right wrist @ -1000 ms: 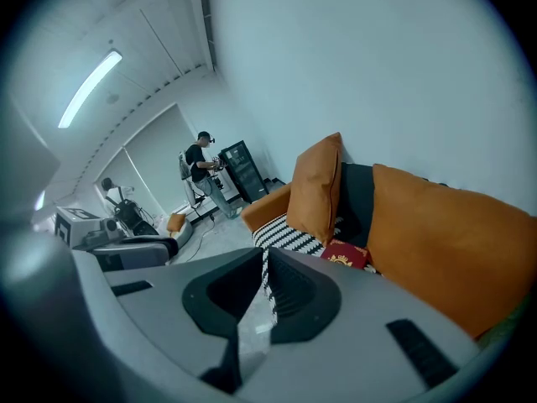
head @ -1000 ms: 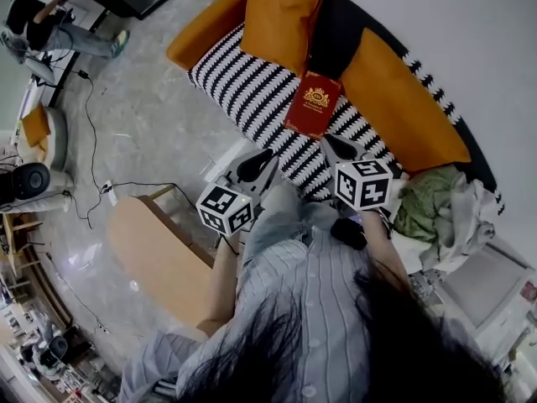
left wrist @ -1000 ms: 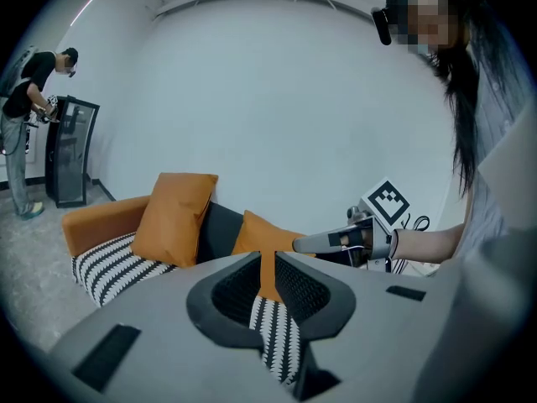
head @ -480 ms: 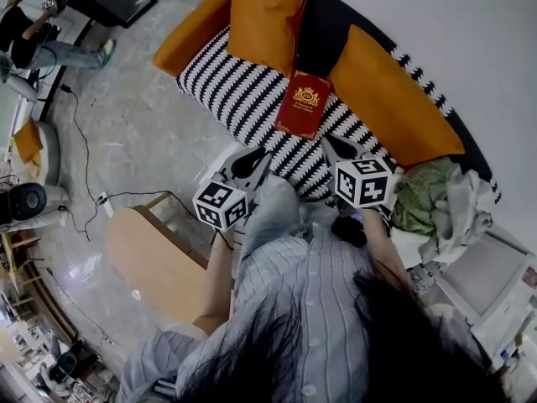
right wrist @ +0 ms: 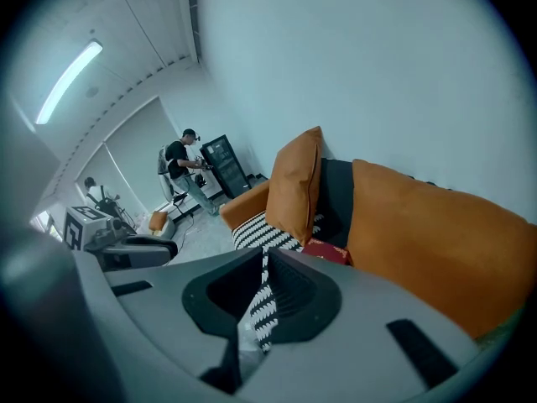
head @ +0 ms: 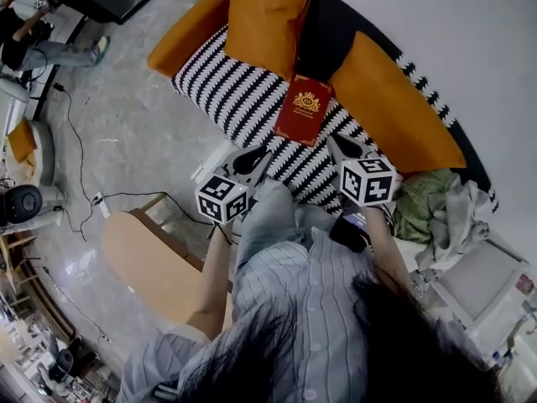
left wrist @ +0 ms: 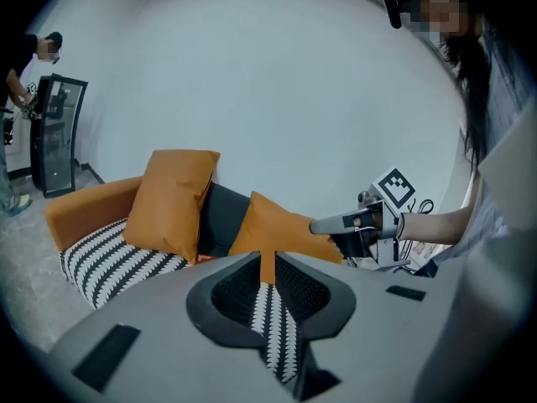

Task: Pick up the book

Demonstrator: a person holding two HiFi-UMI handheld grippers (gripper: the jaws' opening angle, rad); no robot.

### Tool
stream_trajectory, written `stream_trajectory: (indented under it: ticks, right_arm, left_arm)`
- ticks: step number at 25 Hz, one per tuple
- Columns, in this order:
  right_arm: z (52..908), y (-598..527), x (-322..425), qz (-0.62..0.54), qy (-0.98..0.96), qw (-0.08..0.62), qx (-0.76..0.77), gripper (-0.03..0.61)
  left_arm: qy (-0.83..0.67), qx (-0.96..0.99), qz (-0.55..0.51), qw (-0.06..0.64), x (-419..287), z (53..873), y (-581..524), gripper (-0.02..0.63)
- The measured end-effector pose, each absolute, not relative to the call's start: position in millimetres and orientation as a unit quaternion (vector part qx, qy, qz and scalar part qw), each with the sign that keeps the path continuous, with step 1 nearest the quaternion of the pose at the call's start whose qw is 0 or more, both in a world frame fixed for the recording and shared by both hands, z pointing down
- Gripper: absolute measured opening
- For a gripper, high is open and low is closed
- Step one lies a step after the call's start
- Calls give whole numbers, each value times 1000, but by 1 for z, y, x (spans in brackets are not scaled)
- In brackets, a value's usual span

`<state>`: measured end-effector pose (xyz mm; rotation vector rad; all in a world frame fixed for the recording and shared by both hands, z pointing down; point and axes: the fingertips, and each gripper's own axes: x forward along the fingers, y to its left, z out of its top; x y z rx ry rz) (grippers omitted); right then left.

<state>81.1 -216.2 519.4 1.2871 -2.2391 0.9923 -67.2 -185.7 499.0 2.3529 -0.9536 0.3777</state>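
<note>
Both the left claw (head: pixel 262 153) and right claw (head: pixel 334 141) are pressed together, empty. A flat red book (head: pixel 304 110) lies on a black-and-white striped sofa (head: pixel 226 82).

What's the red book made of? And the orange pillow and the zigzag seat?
Book: probably a stiff cover, dark red and smooth, with a gold stamped emblem; leather-like or coated card, I cannot tell which.
Pillow: seems soft matte cloth, plump with a seamed edge.
Seat: looks like a matte fabric cover with a black-and-white zigzag, woven or printed.
</note>
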Motion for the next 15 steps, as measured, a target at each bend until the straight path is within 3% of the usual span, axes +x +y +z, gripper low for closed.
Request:
stream_trajectory:
  ticks: [15]
  right_arm:
    - [631, -271, 87, 389, -777, 216, 446, 32]
  left_arm:
    - [-341, 863, 158, 337, -68, 591, -264, 68]
